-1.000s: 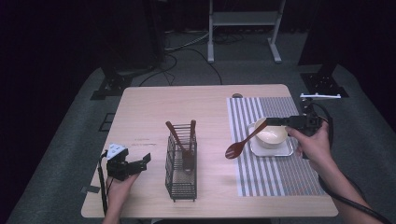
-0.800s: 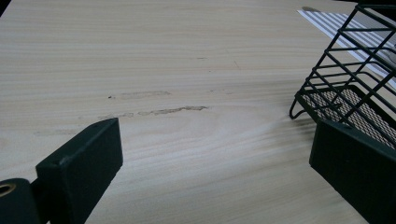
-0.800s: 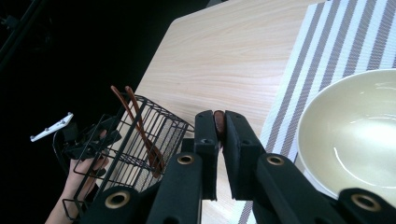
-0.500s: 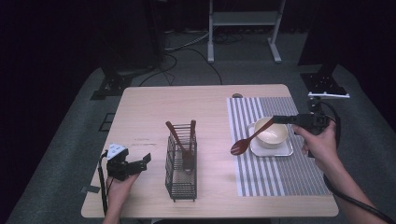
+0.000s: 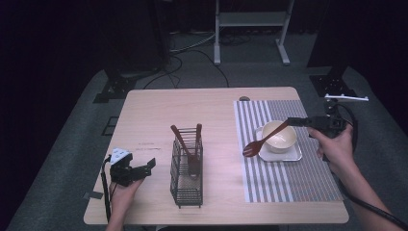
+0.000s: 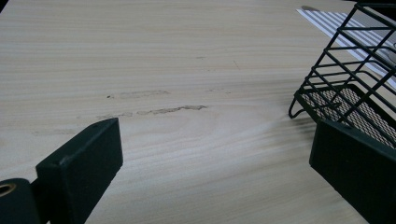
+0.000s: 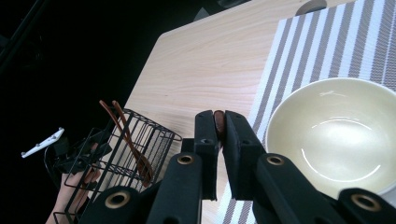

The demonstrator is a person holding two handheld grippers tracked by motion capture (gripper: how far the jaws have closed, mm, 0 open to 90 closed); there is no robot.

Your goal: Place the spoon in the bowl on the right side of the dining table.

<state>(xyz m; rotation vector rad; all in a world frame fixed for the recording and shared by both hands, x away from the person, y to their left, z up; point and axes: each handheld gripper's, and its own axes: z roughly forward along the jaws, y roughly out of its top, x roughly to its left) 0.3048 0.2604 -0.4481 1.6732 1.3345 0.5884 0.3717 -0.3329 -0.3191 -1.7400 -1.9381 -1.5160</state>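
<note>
My right gripper [image 5: 292, 121] is shut on the handle end of a brown wooden spoon [image 5: 257, 144]. The spoon slants down to the left over the rim of a cream bowl [image 5: 281, 139], its head hanging past the bowl above the striped placemat [image 5: 288, 183]. In the right gripper view the handle tip [image 7: 218, 116] shows pinched between the two black jaws of my right gripper [image 7: 219, 133], with the empty bowl [image 7: 336, 135] to the right. My left gripper [image 5: 146, 168] rests open near the table's front left, beside the black wire basket [image 5: 186, 178]. In the left gripper view nothing lies between the wide jaws of my left gripper [image 6: 217, 163].
The bowl sits on a small grey tray [image 5: 288, 155]. The wire basket [image 7: 135, 149] holds wooden utensils [image 5: 190, 144] that stand upright. Its corner [image 6: 345, 88] shows close to my left gripper's right jaw. Bare light wood table [image 5: 192, 110] stretches behind the basket.
My right gripper has shifted slightly to the right with the spoon, and the spoon's head has come closer to the bowl. The left gripper has not moved.
</note>
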